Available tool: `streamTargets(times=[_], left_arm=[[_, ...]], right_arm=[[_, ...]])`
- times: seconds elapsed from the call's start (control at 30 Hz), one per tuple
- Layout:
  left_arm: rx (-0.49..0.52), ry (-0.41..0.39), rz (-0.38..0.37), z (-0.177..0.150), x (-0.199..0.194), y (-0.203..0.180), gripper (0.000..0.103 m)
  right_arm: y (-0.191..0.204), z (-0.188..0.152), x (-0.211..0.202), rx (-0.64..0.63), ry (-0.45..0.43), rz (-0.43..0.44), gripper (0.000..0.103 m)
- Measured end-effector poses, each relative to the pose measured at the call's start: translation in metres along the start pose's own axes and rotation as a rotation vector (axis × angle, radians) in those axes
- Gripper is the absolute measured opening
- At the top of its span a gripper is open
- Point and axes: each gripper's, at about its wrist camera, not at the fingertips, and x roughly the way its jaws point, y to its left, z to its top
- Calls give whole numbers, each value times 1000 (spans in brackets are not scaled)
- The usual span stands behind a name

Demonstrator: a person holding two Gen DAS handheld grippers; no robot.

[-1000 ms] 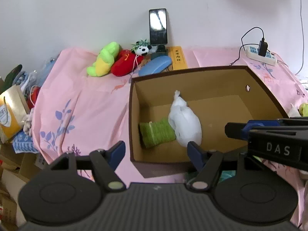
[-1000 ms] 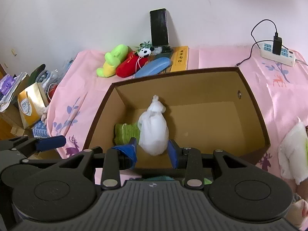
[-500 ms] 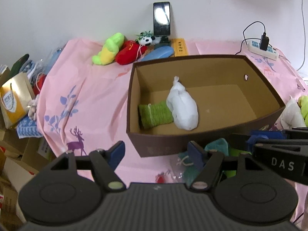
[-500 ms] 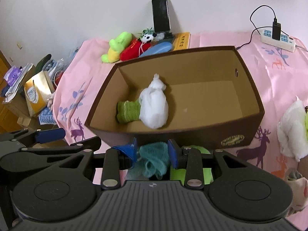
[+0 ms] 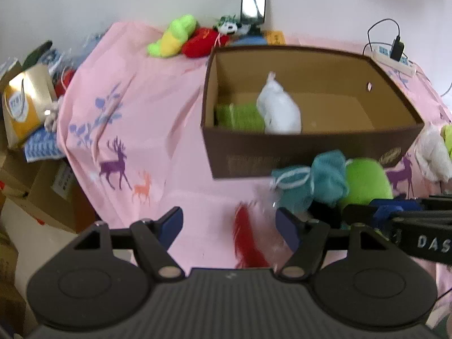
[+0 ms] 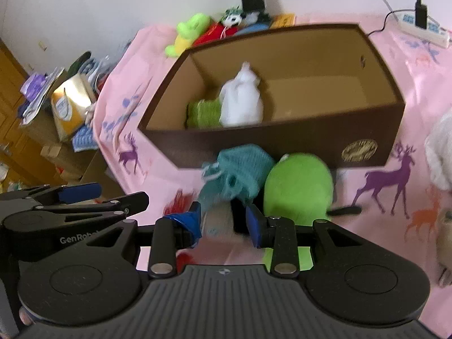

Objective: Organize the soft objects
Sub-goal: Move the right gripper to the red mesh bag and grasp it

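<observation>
Now reaching for the next soft toy

Teal knit pouch [image 6: 240, 172], centre frame below the box [image 6: 282, 147], looks light and squashy; pinch its bunched middle. Both grippers, left [image 5: 228, 226] and right [image 6: 223, 220], gape empty.

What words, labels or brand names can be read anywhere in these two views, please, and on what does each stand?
"DAS", cut off by the picture's edge: on the right gripper, seen from the left wrist.
"GenRob", then hidden: on the left gripper, seen from the right wrist.
Gold emblem and print on the brown box: too blurred.
Yellow sign: too blurred.
</observation>
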Motion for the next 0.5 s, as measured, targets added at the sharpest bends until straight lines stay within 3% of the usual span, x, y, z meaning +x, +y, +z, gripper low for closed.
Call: streamTargets(times=[0.37, 0.5], left_arm=[[-34, 105, -165, -48, 22, 15, 75], [-42, 109, -200, -53, 32, 12, 76]], right_arm=[[-5, -19, 22, 63, 110, 96, 18], [0, -18, 32, 89, 144, 150, 18]])
